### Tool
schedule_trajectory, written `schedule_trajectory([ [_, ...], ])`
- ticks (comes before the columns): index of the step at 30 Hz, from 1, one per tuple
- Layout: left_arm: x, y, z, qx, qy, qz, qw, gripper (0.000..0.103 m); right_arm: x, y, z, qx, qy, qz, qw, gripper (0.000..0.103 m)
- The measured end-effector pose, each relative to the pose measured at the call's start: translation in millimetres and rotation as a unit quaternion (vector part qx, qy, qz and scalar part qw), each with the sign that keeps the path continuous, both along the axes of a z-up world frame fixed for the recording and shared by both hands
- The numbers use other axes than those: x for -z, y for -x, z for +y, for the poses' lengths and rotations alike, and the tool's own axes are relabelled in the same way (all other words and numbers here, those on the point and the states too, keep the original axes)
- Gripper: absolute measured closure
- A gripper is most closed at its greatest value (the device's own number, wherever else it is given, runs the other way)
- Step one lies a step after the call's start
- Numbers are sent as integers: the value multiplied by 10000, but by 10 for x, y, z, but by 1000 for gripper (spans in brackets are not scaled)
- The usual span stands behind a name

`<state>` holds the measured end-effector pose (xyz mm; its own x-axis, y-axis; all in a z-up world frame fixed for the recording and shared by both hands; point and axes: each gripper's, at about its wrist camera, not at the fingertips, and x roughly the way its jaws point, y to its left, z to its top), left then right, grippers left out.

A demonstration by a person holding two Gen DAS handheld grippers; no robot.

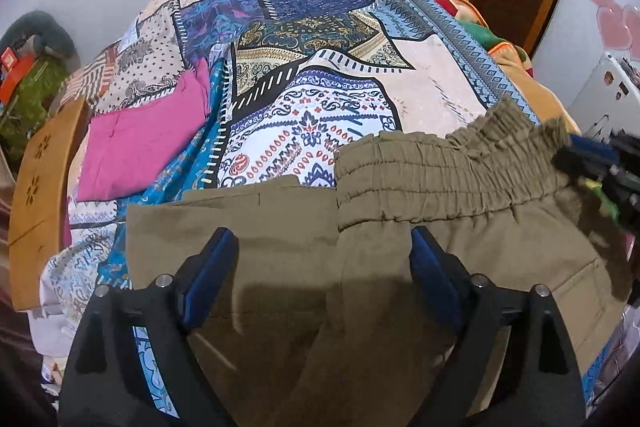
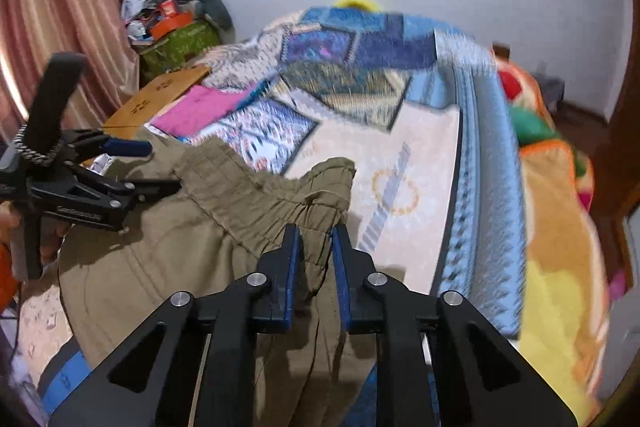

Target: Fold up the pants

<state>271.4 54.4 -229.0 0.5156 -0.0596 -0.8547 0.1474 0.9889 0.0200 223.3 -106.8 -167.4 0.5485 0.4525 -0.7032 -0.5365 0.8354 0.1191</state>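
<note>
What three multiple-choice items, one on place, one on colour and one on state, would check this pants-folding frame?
1. Where does the pink cloth lie?
A. on the patterned bedspread, apart from the pants
B. on top of the pants
C. on the floor

2. What colour are the pants?
A. navy
B. olive-khaki
C. white

3. How does the left gripper stand?
A. clamped on the waistband
B. open over the pants
C. holding the pink cloth

Key: 1 A, bedspread shows between cloth and pants; 2 B, both views show olive-khaki fabric; 3 B, its fingers stand wide apart above flat fabric.
</note>
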Motion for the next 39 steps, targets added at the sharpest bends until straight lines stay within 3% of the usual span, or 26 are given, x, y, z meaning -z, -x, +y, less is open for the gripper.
schedule_trajectory([
  [3,16,16,8,-78,-31,-59,9999,13,-112,-24,76,-141,182,-277,9994,92],
  [6,27,33,28,-171,-74,-119,9998,13,-38,-137,188,-165,490,-382,9979,93],
  [9,63,42,81,-187,7,-71,9998,12,252,-342,208,-117,678,68,9976,93],
  [12,70,53,126,-211,56,-32,9998,10,354,-456,140,-51,444,443,9980,92],
  [16,-68,82,184,-332,92,39,9994,13,206,-485,103,31,449,721,9964,87],
  [20,-444,242,180,-334,252,-345,9985,16,-118,-293,50,70,411,505,9979,84],
  [22,-572,310,148,-256,462,-463,9975,16,-250,-157,49,-28,199,438,9988,67],
  [25,-669,424,-2,-24,705,-566,9959,18,-384,67,124,-270,-53,291,9992,64],
  [29,-466,471,-252,266,665,-254,9971,27,-262,239,285,-521,-57,471,9975,64],
  [32,-82,520,-377,385,204,117,9990,31,38,281,364,-571,155,881,9944,64],
  [34,14,591,-344,412,151,5,9990,31,243,319,359,-532,228,1088,9924,63],
  [39,-28,750,-188,345,19,-55,9994,30,232,505,145,-387,-53,1040,9938,63],
])
